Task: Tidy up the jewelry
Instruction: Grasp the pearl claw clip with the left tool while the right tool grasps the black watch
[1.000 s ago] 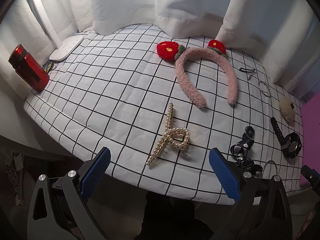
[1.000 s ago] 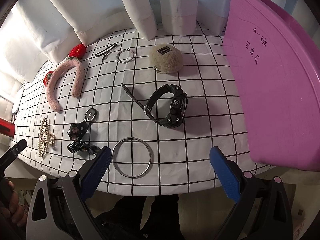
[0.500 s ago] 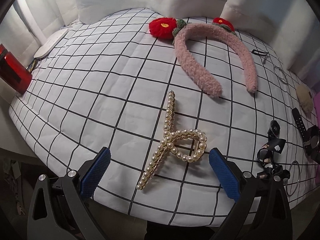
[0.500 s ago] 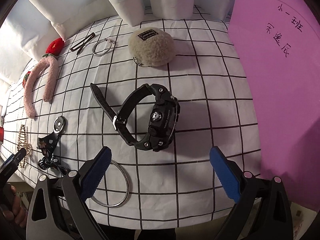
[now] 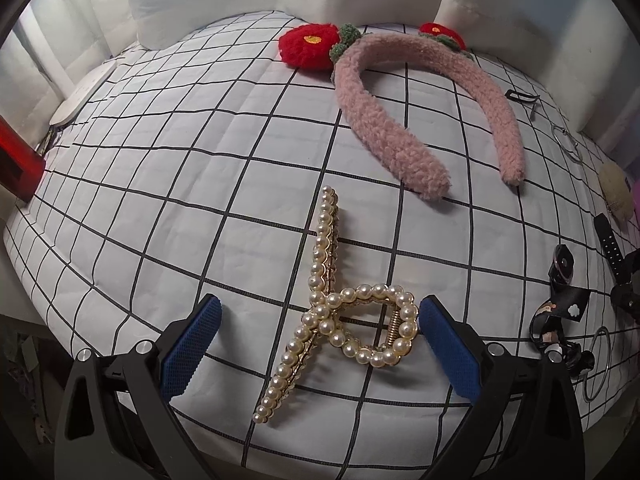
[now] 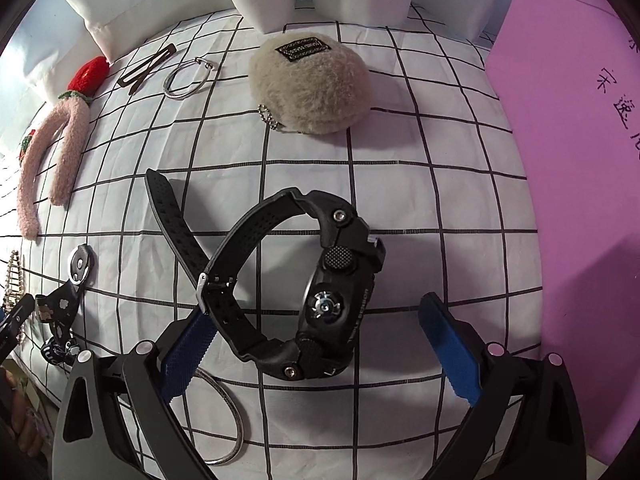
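A pearl hair claw (image 5: 340, 312) lies on the checked cloth, its looped end between the blue pads of my open left gripper (image 5: 320, 344). A black wristwatch (image 6: 304, 292) lies on its side between the pads of my open right gripper (image 6: 320, 344). A pink fuzzy headband (image 5: 404, 112) with red flowers lies farther back; it also shows in the right wrist view (image 6: 56, 160). A silver bangle (image 6: 228, 420) lies partly under the right gripper's left finger.
A purple tray (image 6: 580, 184) stands at the right. A beige fluffy pouch (image 6: 308, 84), a silver ring (image 6: 186, 78) and a black hairpin (image 6: 146, 68) lie at the back. A black bow clip (image 6: 64, 312) lies left. A red object (image 5: 16, 160) stands at the left edge.
Both grippers have moved forward and down. The left now straddles the pearl claw's loop; the right now straddles the watch. Both stay open.
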A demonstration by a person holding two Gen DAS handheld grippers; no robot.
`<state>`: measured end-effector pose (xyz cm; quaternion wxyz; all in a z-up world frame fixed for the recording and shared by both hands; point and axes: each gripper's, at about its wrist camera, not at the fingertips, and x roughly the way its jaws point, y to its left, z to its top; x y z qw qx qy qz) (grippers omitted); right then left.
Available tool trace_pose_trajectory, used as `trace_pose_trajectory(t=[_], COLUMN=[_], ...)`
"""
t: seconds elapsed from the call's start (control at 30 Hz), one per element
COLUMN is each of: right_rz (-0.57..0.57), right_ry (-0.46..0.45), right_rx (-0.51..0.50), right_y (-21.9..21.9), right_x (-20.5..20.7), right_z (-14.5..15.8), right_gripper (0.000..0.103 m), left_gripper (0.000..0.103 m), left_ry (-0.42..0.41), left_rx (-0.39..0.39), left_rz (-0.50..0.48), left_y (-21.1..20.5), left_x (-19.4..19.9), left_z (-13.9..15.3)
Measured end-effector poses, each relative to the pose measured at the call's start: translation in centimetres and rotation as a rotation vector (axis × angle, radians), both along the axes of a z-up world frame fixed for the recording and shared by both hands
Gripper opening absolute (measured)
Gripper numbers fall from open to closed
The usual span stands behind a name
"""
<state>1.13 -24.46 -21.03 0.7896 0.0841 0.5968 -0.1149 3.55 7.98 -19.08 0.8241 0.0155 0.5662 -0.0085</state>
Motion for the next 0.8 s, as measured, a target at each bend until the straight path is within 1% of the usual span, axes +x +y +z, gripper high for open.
trace_pose_trajectory(t=[0.07, 0.2, 0.27, 0.4, 0.47, 0.5, 0.53, 0.57, 0.6, 0.63, 0.67, 0.77, 0.8], right_rz=[0.004, 0.025, 0.026, 0.019, 0.033, 0.036, 0.038, 0.044, 0.053, 0.063, 0.069, 0.062, 0.059], right_ry=[-0.016, -0.054, -0.073, -0.067, -0.063, -0.061, -0.064, -0.068, -0.074, -0.082, -0.076, -0.079, -0.079], right_rx=[-0.003, -0.018, -0.024, -0.015, -0.008, -0.007, -0.005, -0.008, -0.01, -0.014, -0.021, -0.012, -0.006], right_y=[0.0, 0.1, 0.5, 1.0, 1.1, 1.3, 1.4, 1.5, 1.8, 2.4, 2.8, 3.2, 3.2], right_x=[0.0, 0.4, 0.1, -0.1, 0.0, 0.2, 0.1, 0.0, 0.1, 0.2, 0.3, 0.2, 0.2], right_z=[-0.1, -0.3, -0.5, -0.8, -0.8, -0.8, -0.8, -0.4, -0.2, 0.0, 0.1, 0.2, 0.3], right_gripper=[0.094, 0.094, 0.094, 0.094, 0.093, 0.093, 0.092, 0.088, 0.084, 0.075, 0.071, 0.071, 0.07], left_gripper=[0.097, 0.098, 0.098, 0.097, 0.091, 0.082, 0.07, 0.065, 0.056, 0.047, 0.047, 0.046, 0.044], left_ry=[-0.009, -0.037, -0.038, -0.032, -0.039, -0.047, -0.056, -0.063, -0.066, -0.069, -0.07, -0.069, -0.068], left_rx=[-0.016, -0.011, -0.009, -0.014, -0.017, -0.019, -0.021, -0.022, -0.026, -0.026, -0.026, -0.039, -0.04], left_rz=[0.004, -0.013, -0.012, -0.008, -0.022, -0.033, -0.045, -0.055, -0.063, -0.066, -0.067, -0.064, -0.065], left_y=[0.1, -0.1, -0.1, -0.2, -0.4, -0.5, -0.8, -1.0, -1.2, -1.3, -1.3, -1.1, -1.0], left_x=[0.1, 0.2, 0.3, 0.3, 0.1, -0.1, -0.2, -0.4, -0.5, -0.6, -0.6, -0.6, -0.5], left_z=[-0.1, -0.2, -0.2, -0.1, 0.0, 0.2, 0.4, 0.6, 0.7, 0.8, 0.9, 1.0, 1.0])
